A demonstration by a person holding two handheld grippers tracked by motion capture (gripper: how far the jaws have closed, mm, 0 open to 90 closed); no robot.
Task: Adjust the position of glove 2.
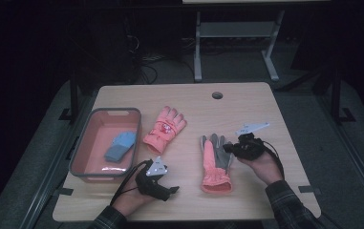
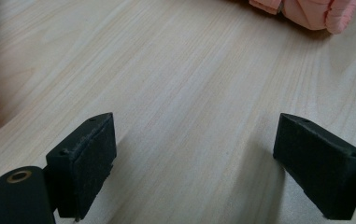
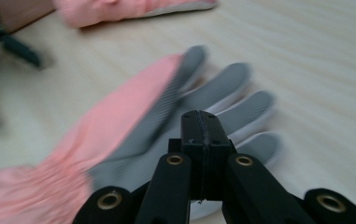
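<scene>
Grey-palmed glove (image 3: 166, 121) under right gripper (image 1: 239, 149) w/ jaws clenched, empty — left gripper (image 1: 156, 179) jaws released — no legible writing.

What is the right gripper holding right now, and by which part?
Nothing, as far as the pictures show: the right gripper has its fingers pressed flat together over the palm-up glove, with no fabric seen between them. The left gripper is open over bare table.

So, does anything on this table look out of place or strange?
Slightly. The two pink gloves are not laid alike: one glove lies pink side up near the bin, while the other glove lies grey palm up, its cuff toward the person. A blue item lies in the bin. Nothing looks spilled or damaged.
</scene>
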